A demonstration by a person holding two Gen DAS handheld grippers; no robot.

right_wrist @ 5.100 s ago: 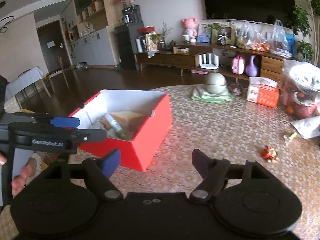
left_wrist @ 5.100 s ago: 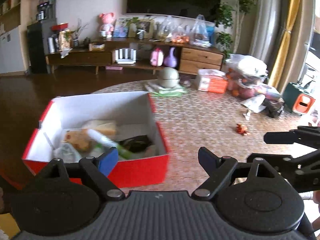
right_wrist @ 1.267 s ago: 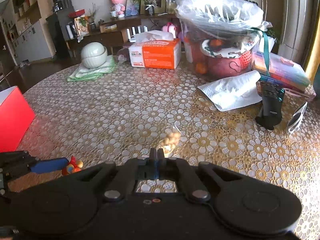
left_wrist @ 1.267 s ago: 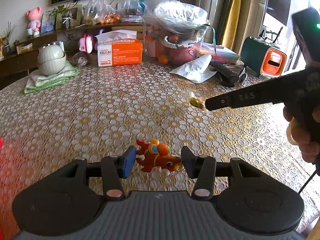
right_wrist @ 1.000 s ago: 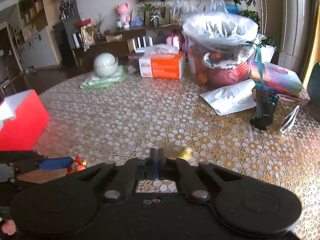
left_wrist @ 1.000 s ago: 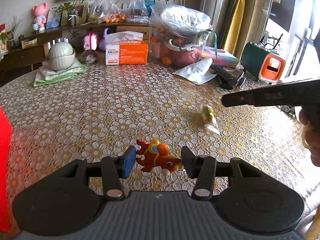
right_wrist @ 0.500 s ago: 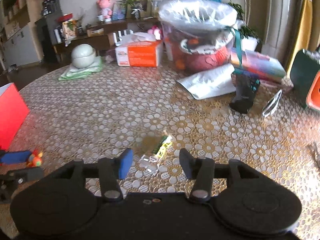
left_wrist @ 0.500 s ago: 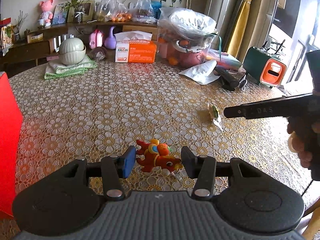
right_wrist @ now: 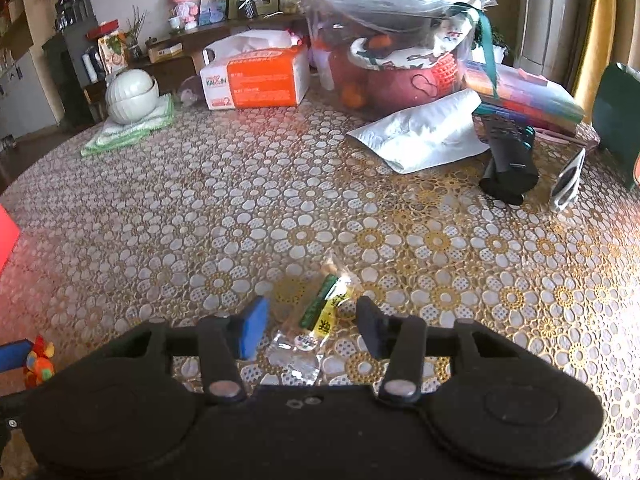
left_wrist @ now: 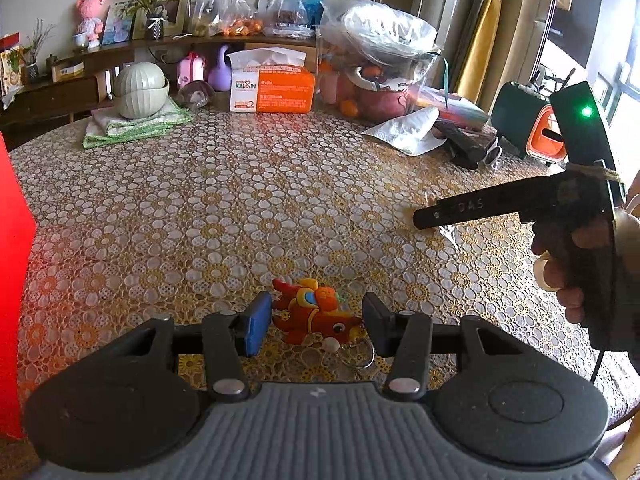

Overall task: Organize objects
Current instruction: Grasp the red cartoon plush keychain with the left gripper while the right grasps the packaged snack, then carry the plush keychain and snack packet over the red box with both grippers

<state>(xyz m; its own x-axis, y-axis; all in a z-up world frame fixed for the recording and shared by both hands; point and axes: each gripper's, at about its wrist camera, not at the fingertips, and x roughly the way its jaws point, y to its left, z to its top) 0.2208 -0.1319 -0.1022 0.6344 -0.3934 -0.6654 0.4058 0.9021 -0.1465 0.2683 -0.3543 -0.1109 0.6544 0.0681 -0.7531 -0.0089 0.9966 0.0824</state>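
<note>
Jaws on the left gripper (left_wrist: 316, 322) sit spread around the red dragon keychain (left_wrist: 314, 312), low over the floral tablecloth (left_wrist: 224, 200), same as a second ago. The right gripper (right_wrist: 312, 326), shut back then, now gapes over the clear snack packet (right_wrist: 316, 320). Farther back sits the orange tissue box (right_wrist: 256, 76).

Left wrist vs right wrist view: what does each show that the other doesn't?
Left wrist only: the red fish keychain's metal ring, the hand gripping the right tool, and the orange-fronted green case.

Right wrist only: the clear snack packet with green and yellow print lying between the open right gripper.

Both: the red fish keychain, the orange tissue box, the white foil pouch and the floral lace tablecloth.
</note>
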